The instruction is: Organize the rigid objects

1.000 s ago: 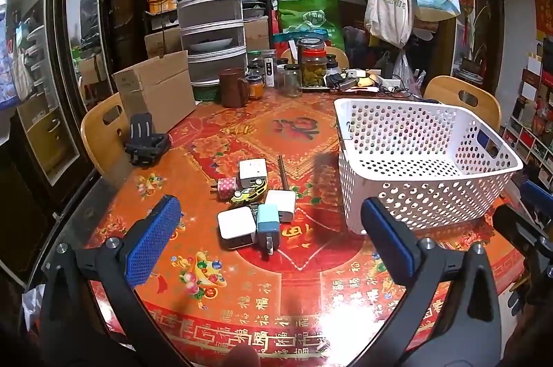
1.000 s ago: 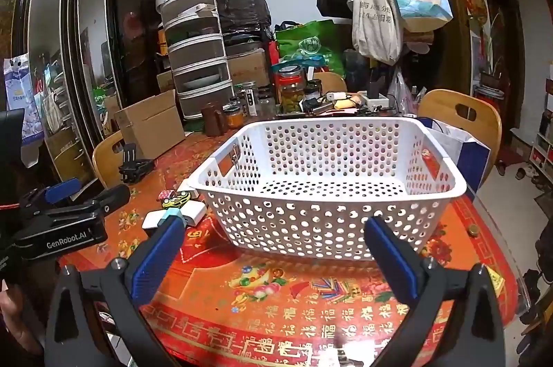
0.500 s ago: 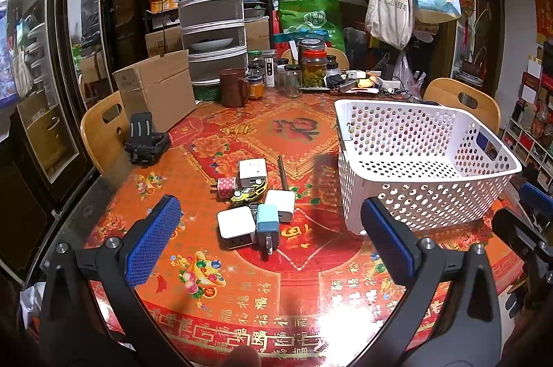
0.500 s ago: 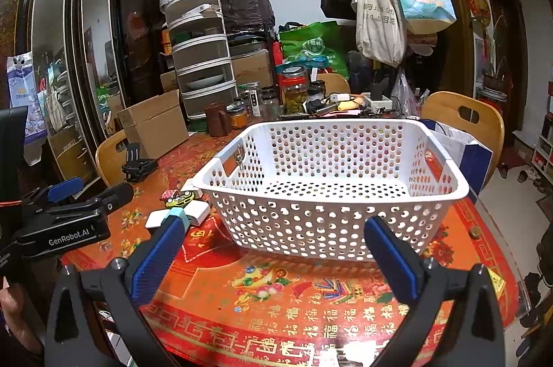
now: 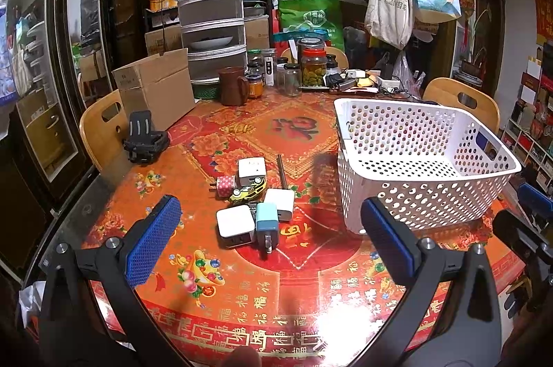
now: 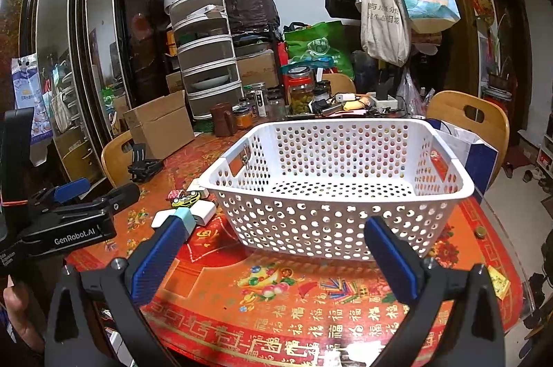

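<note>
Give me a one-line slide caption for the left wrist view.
Open left gripper hovers before a cluster of chargers and a toy car, beside an empty white basket.

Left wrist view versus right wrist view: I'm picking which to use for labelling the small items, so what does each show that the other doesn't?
Only the left wrist view shows the whole cluster: a pink plug, a chopstick and the teal charger's prongs. Only the right wrist view shows the left gripper from outside, and a small coin-like disc right of the basket. Both show the empty white basket, the yellow toy car and open jaws.
</note>
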A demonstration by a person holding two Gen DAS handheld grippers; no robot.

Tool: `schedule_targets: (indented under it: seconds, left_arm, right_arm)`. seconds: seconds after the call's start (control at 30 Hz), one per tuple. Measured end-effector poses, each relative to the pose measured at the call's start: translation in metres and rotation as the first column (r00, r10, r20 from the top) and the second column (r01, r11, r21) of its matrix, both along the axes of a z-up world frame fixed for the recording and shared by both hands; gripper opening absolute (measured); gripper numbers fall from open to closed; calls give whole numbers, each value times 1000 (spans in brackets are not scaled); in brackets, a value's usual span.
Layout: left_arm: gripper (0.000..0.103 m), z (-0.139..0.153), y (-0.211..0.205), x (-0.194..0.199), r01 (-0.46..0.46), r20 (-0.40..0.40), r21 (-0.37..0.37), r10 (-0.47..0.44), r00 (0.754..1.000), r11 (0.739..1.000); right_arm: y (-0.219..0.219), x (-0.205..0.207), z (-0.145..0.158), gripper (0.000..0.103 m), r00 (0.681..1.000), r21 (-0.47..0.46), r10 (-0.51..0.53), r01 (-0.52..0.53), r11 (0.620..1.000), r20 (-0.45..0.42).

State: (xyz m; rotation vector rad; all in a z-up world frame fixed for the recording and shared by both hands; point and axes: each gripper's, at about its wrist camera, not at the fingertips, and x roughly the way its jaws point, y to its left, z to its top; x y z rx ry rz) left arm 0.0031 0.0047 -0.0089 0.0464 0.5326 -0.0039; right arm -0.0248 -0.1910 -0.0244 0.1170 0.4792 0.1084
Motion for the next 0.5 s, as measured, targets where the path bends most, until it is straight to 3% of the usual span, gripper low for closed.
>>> schedule_targets:
  seconds: [0.5]
  left_arm:
    - [103,1,-1,0,-1,-2,-4,1,1000,1000]
  right_arm:
    - [0,0,0,103,1000,-1,7,-7,1000,2]
